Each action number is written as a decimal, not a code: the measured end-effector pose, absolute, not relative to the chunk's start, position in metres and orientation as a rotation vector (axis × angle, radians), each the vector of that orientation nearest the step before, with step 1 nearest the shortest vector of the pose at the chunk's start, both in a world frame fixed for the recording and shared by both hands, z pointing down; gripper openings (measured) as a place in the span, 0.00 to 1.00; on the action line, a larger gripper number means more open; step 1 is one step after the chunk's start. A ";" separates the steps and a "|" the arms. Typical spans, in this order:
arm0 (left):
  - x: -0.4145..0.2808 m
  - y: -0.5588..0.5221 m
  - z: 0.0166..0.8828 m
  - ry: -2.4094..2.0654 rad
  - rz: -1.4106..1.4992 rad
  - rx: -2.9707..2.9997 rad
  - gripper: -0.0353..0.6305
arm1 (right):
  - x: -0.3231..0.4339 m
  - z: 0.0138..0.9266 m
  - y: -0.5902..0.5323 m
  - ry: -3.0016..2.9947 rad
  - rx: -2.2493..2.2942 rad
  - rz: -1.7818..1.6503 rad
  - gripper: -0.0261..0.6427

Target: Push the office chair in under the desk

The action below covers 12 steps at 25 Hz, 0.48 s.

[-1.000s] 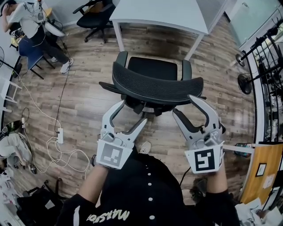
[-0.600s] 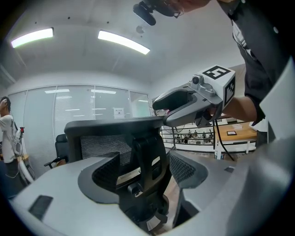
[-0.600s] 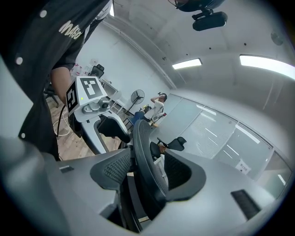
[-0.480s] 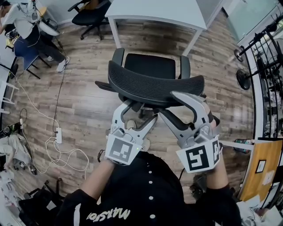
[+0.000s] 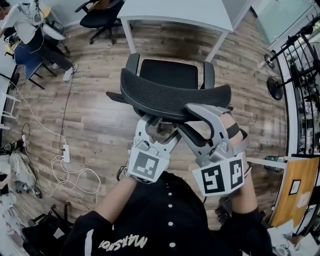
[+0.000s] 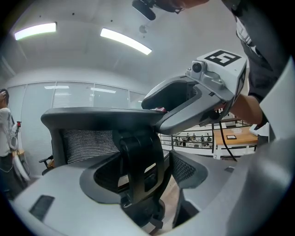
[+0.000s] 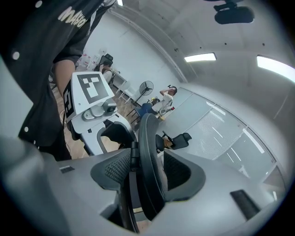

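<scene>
**Head view:** The office chair stands on the wood floor, facing the white desk but well short of it, with its seat not yet under the top. Your left gripper and right gripper meet the backrest from behind, both spread. Push level and evenly on both sides, aiming between the desk legs so that the armrests clear them. The castors are hidden beneath the chair, so you cannot tell which way they are turned. The desk's far side is cut off by the frame.

**Left gripper view:** The jaws stand apart astride the black spine behind the backrest, with a gap on either side, pinching nothing. The desk is out of sight.

**Right gripper view:** The jaws are spread with the backrest's rim between them. The pads sit close to the rim, but it is hard to make out whether they bear on it.
</scene>
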<state>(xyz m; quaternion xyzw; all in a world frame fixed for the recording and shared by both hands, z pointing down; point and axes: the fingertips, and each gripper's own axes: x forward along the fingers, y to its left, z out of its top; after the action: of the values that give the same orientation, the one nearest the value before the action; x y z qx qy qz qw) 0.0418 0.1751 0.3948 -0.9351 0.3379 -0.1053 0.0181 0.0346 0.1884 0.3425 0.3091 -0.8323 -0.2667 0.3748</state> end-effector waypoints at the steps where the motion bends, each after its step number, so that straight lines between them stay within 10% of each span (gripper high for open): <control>1: 0.043 0.174 0.395 1.056 -0.324 -2.901 0.56 | 0.035 0.345 0.187 -2.099 0.788 -0.694 0.39; 12: 0.046 0.162 0.400 1.112 -0.263 -2.950 0.51 | 0.036 0.352 0.174 -1.966 0.815 -0.728 0.26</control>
<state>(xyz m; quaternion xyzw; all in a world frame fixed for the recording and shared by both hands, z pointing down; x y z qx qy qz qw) 0.0465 0.1618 0.3998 -0.9325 0.3514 -0.0833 -0.0111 0.0359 0.1741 0.3516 0.3270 -0.7886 -0.2919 0.4314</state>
